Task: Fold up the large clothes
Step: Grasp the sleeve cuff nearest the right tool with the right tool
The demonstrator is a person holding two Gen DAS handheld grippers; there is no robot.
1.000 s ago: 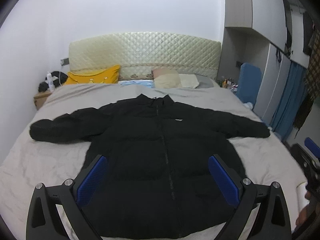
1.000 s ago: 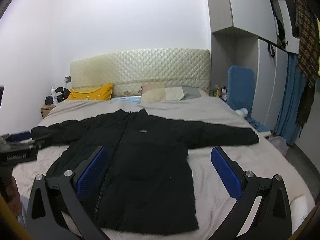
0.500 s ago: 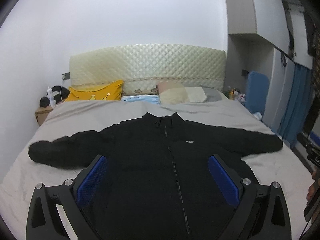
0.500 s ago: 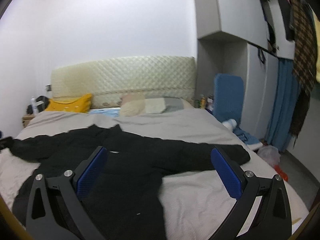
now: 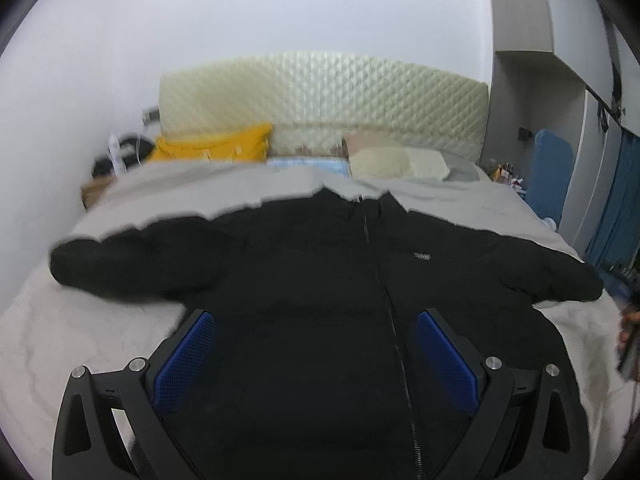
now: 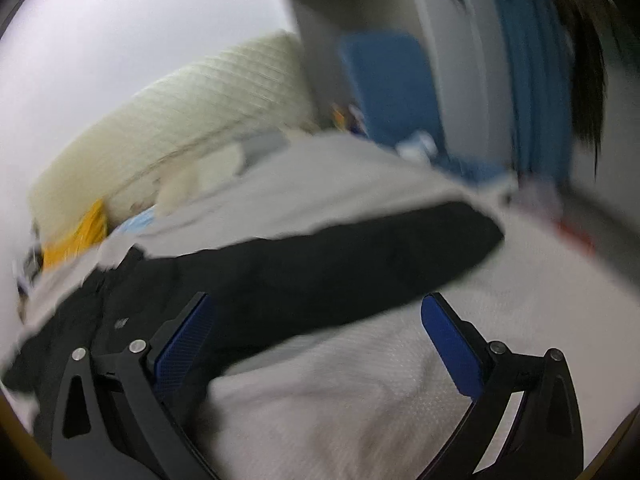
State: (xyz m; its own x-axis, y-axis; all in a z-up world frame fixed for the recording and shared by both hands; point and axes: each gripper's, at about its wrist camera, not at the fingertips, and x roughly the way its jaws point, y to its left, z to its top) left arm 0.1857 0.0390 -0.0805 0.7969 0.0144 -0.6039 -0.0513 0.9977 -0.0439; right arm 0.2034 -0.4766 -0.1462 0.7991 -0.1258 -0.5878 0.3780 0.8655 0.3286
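A large black puffer jacket [image 5: 320, 280] lies flat, front up and zipped, on the grey bed [image 5: 80, 332], both sleeves spread out sideways. My left gripper [image 5: 316, 320] is open and empty above the jacket's lower body. My right gripper [image 6: 318, 304] is open and empty, tilted, above the jacket's right sleeve [image 6: 340, 256], near the sleeve's middle. The right wrist view is blurred by motion.
A quilted cream headboard [image 5: 324, 112] stands at the far end, with a yellow pillow [image 5: 212, 148] and pale pillows [image 5: 396, 160] in front of it. A nightstand [image 5: 96, 192] is at the far left. Blue curtains [image 5: 616, 200] and wardrobes line the right side.
My left gripper has moved closer over the jacket body. My right gripper has swung right and tilted, moving in toward the right sleeve.
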